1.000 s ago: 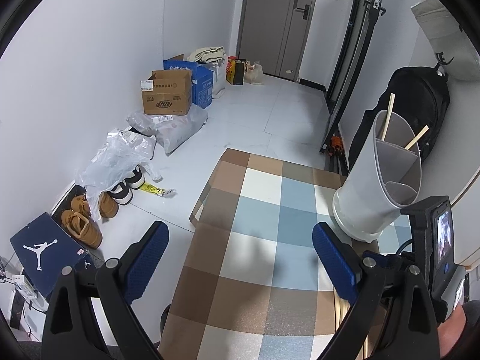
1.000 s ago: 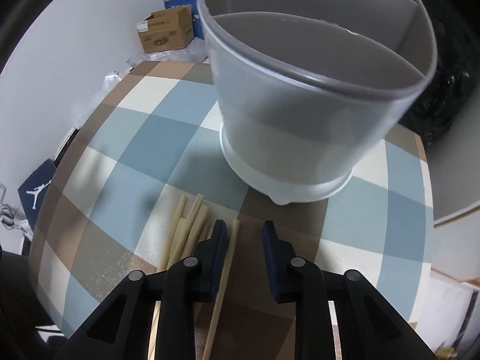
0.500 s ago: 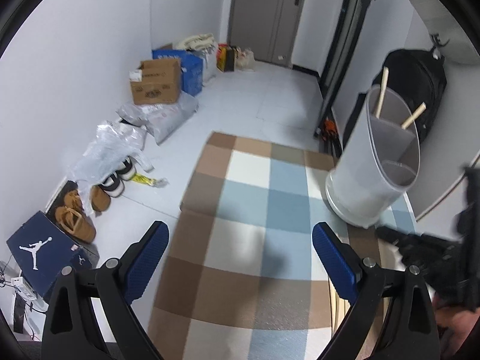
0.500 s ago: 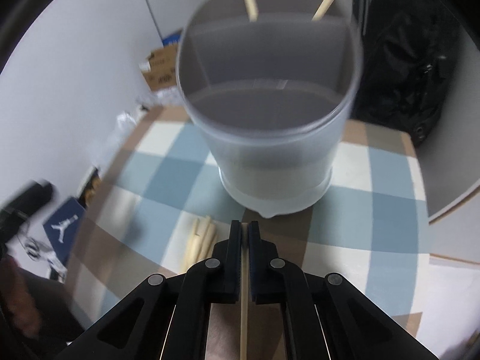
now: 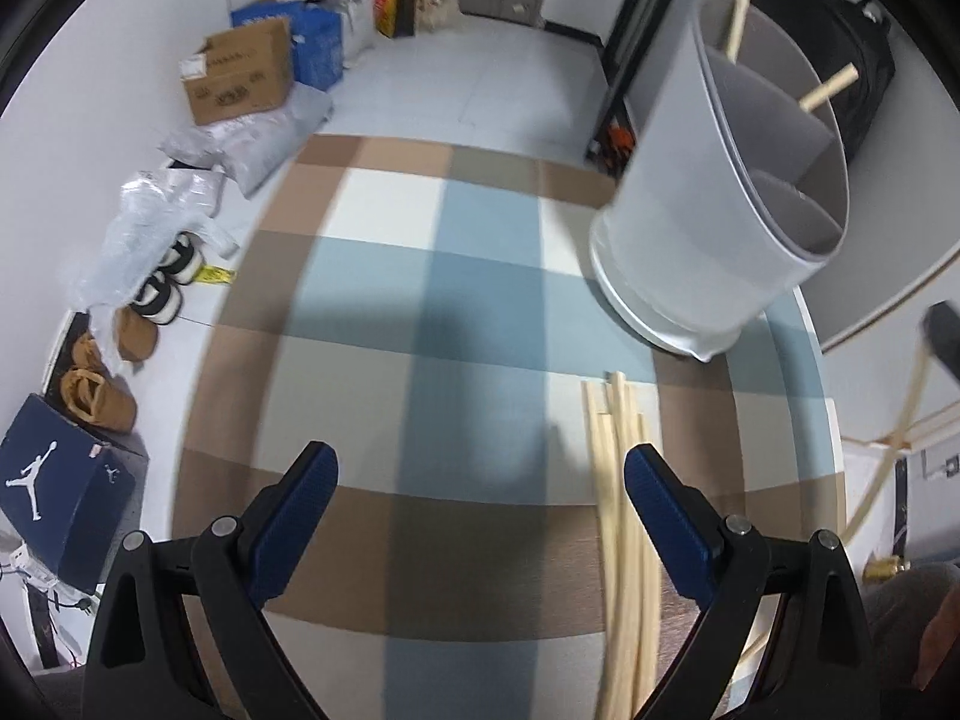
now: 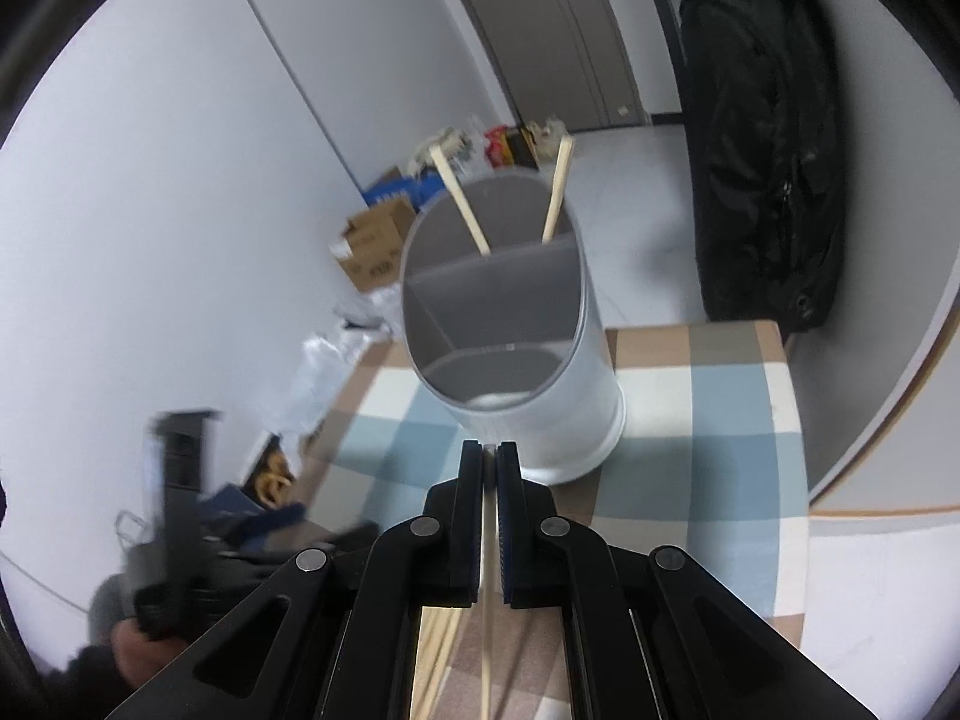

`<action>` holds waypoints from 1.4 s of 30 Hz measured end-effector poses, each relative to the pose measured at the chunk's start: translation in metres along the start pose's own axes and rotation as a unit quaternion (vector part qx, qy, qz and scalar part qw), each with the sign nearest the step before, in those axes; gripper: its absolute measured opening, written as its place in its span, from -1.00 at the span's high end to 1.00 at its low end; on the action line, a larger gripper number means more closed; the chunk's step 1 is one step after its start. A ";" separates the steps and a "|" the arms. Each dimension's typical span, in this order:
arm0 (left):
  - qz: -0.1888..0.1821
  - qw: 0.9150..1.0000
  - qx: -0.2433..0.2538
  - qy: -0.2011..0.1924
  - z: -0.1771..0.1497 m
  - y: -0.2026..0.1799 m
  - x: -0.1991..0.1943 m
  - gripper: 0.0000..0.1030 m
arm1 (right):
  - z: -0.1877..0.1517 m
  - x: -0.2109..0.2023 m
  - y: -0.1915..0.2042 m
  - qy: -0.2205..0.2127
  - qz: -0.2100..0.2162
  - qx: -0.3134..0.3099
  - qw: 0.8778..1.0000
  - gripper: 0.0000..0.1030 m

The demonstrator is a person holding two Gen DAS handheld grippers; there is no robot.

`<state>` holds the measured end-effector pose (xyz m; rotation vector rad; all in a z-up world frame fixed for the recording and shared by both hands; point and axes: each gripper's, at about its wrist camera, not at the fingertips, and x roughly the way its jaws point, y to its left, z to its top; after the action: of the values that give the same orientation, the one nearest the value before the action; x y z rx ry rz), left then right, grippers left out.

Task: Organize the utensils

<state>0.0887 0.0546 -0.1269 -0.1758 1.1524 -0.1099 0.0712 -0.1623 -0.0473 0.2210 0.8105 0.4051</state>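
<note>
Chopsticks (image 5: 621, 516) lie in a loose bundle on the checked tablecloth (image 5: 456, 312), near the grey utensil holder (image 5: 726, 228), which stands upright toward the far right of the table. Two more chopsticks (image 6: 462, 210) lean inside its back compartment; the front compartments look bare.

Around the table there is a pale floor with a cardboard box (image 5: 240, 81), plastic bags (image 5: 150, 222), shoes and a dark blue shoebox (image 5: 57, 492) along the white wall, and a black backpack (image 6: 762, 138) hangs behind the holder.

From the left wrist view, the left gripper (image 5: 480, 510) hovers over the cloth with its blue pads wide apart and nothing between them; the bundle lies just under its right finger.

Only the right wrist view shows the right gripper (image 6: 490, 468), clamped on a single chopstick (image 6: 487, 648) that runs back between its fingers, with the holder directly ahead. A blurred dark shape at lower left of this view is probably the other gripper.
</note>
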 end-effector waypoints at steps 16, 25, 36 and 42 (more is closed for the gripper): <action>0.026 0.995 -0.028 0.093 0.019 -0.016 0.032 -0.42 | 0.003 -0.028 -0.034 -0.054 0.044 0.038 0.997 0.93; 0.053 0.991 -0.016 0.120 0.026 -0.033 0.037 0.06 | 0.005 -0.034 -0.040 -0.065 0.058 0.050 0.995 0.93; 0.047 0.991 -0.012 0.125 0.027 -0.039 0.036 0.67 | 0.004 -0.038 -0.041 -0.068 0.059 0.049 0.995 0.93; 0.059 0.990 -0.012 0.126 0.029 -0.031 0.040 0.96 | 0.004 -0.036 -0.041 -0.066 0.054 0.046 0.995 0.93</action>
<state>0.1316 0.0191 -0.1452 -0.1174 1.4133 -0.0130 0.0624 -0.2148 -0.0347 0.3754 0.6906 0.4509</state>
